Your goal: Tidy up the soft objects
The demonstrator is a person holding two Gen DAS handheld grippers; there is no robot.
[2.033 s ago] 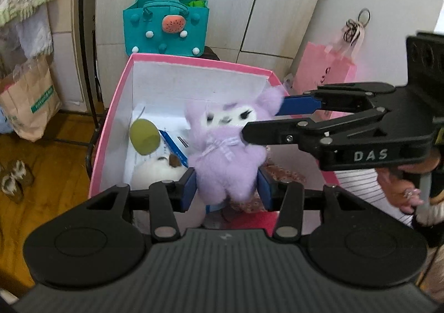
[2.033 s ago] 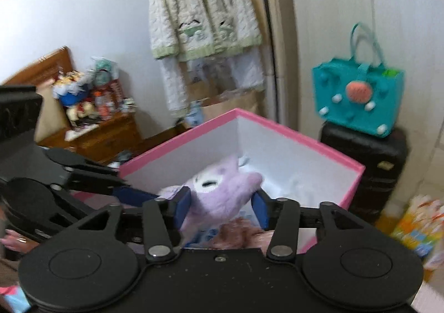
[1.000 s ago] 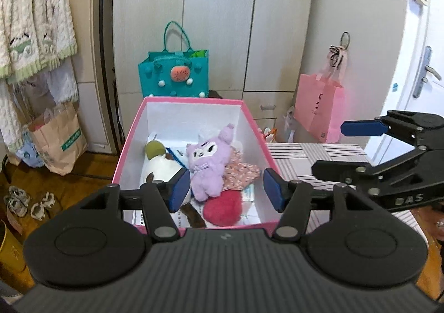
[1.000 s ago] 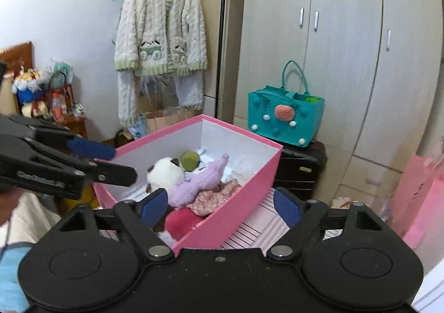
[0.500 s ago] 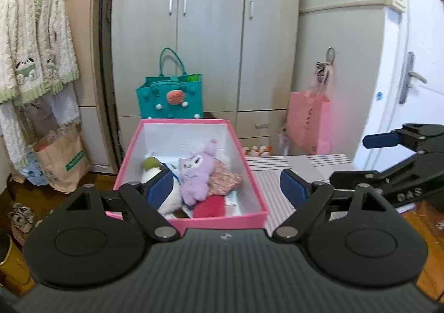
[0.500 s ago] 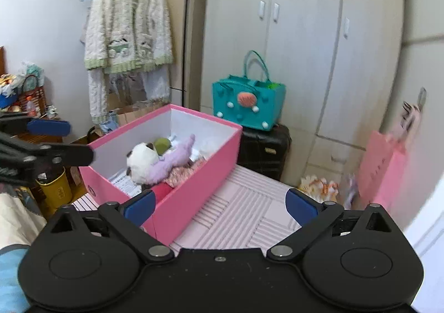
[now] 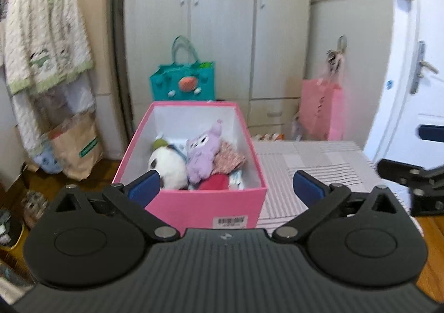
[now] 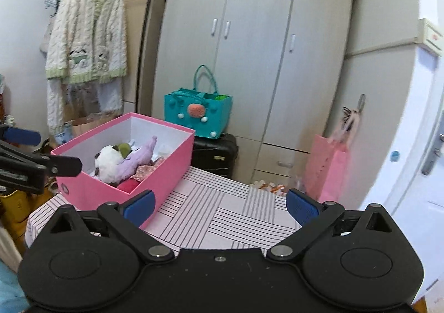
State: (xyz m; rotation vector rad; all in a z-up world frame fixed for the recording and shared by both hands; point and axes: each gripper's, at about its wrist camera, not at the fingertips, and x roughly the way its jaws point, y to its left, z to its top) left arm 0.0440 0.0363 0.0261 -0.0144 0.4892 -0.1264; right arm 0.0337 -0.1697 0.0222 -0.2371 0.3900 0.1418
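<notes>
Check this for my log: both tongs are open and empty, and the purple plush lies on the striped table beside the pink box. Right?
One detail is wrong. The purple plush lies inside the pink box, among the other soft toys, not on the striped table. The left wrist view shows it. The left tongs and right tongs are indeed open and empty.

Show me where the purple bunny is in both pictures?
Left wrist: the purple bunny lies in the middle of the pink box, just above centre, between the white plush and the floral cloth.
Right wrist: the bunny is left of centre, in the same box.
Shared landmark: the teal bag behind the box.
</notes>
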